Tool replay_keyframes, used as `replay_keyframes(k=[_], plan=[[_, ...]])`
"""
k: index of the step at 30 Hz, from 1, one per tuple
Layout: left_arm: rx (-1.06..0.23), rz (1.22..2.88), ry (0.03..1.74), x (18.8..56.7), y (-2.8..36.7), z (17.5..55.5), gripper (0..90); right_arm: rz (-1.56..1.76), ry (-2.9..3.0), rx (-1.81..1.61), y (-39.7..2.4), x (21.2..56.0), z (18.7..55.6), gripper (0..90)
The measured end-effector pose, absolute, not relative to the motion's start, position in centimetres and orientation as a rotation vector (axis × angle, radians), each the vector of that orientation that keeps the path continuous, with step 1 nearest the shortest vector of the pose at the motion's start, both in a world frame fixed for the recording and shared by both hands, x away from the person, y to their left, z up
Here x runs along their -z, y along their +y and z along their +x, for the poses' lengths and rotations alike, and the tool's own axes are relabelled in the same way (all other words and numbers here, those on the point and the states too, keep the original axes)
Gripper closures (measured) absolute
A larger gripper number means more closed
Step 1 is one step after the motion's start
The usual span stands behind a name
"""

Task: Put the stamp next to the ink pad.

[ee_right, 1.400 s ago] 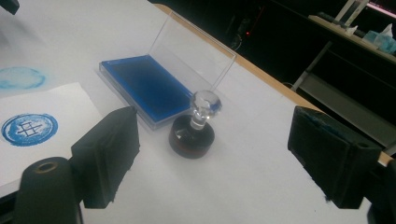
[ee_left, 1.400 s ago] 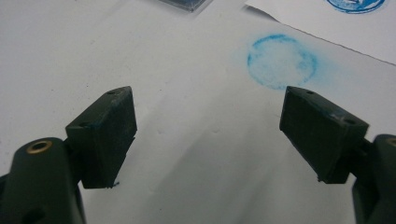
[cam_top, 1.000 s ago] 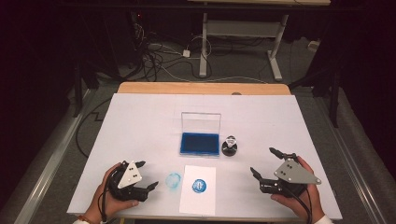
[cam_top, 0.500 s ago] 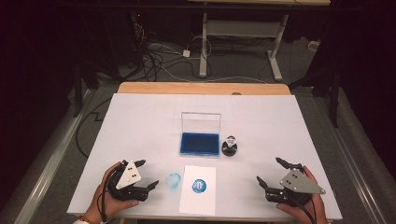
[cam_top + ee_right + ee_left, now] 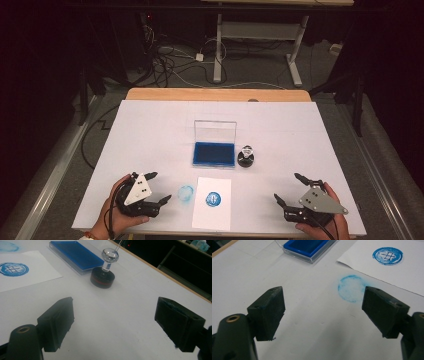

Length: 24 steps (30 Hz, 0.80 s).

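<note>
The black two-jaw left gripper [image 5: 156, 189], held in the person's left hand [image 5: 111, 212], rests low with jaws spread wide. The black right gripper [image 5: 290, 189], in the right hand [image 5: 334, 222], gapes equally wide.

1. The paper sheet [image 5: 212, 202] bears a round blue stamp print [image 5: 387, 255]: a ring around a crossed, grid-like sign, with no letters legible.
2. A faint blue round smudge [image 5: 351, 288] on the table [image 5: 150, 130] carries no readable mark.
3. No other text, brand or number can be read.
</note>
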State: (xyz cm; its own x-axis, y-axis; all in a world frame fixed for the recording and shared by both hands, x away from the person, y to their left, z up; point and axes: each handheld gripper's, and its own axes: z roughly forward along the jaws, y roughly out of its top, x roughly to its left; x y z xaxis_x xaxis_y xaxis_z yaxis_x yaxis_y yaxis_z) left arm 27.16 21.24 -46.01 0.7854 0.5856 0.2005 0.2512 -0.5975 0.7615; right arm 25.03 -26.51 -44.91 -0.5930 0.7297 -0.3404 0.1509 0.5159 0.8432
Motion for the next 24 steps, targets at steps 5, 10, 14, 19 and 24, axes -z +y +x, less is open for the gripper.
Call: replay_keyframes(k=[5,10,14,19,24], plan=[[-0.565,2.213,0.618,45.96,21.37,27.17,18.1,0.711,2.048,-1.042,-26.43,44.88,25.06,16.2],[-0.563,2.219,0.616,46.05,21.26,27.20,18.1,0.712,2.050,-1.046,-26.50,44.90,25.12,16.2],[-0.559,2.221,0.619,46.08,21.23,27.24,18.0,0.708,2.048,-1.049,-26.49,44.85,25.06,16.1],[-0.557,2.226,0.621,46.13,21.17,27.37,18.1,0.705,2.046,-1.049,-26.51,44.83,25.08,16.1],[-0.550,2.228,0.625,46.20,21.08,27.49,18.1,0.706,2.048,-1.052,-26.56,44.86,25.16,16.2]])
